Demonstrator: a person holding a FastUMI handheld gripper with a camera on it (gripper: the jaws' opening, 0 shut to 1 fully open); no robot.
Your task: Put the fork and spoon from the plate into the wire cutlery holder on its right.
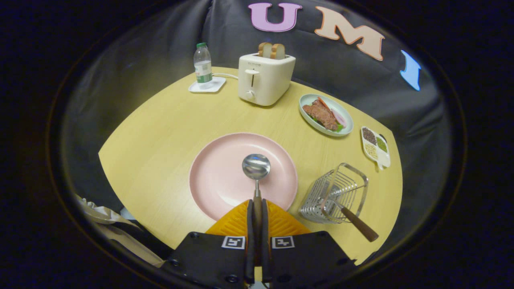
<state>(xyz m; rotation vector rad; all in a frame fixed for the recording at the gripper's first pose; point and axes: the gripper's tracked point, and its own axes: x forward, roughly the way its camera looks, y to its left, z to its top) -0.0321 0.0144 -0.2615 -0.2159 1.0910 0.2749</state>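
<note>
My gripper (257, 202) is shut on the brown handle of the spoon (256, 166). Its steel bowl sticks out ahead of the fingers, above the middle of the pink plate (217, 176); whether it touches the plate I cannot tell. The wire cutlery holder (335, 194) stands on the table just right of the plate. A utensil with a brown handle (359, 226), the fork, rests in the holder with the handle leaning out toward the near right. The orange fingers (235, 222) lie over the plate's near rim.
Beyond the plate stand a white toaster (265, 78) holding two bread slices and a water bottle (202, 64) on a white coaster. A plate of meat (325, 114) and a small divided dish (375, 146) lie beyond the holder. The round wooden table (152, 144) ends close on the near left.
</note>
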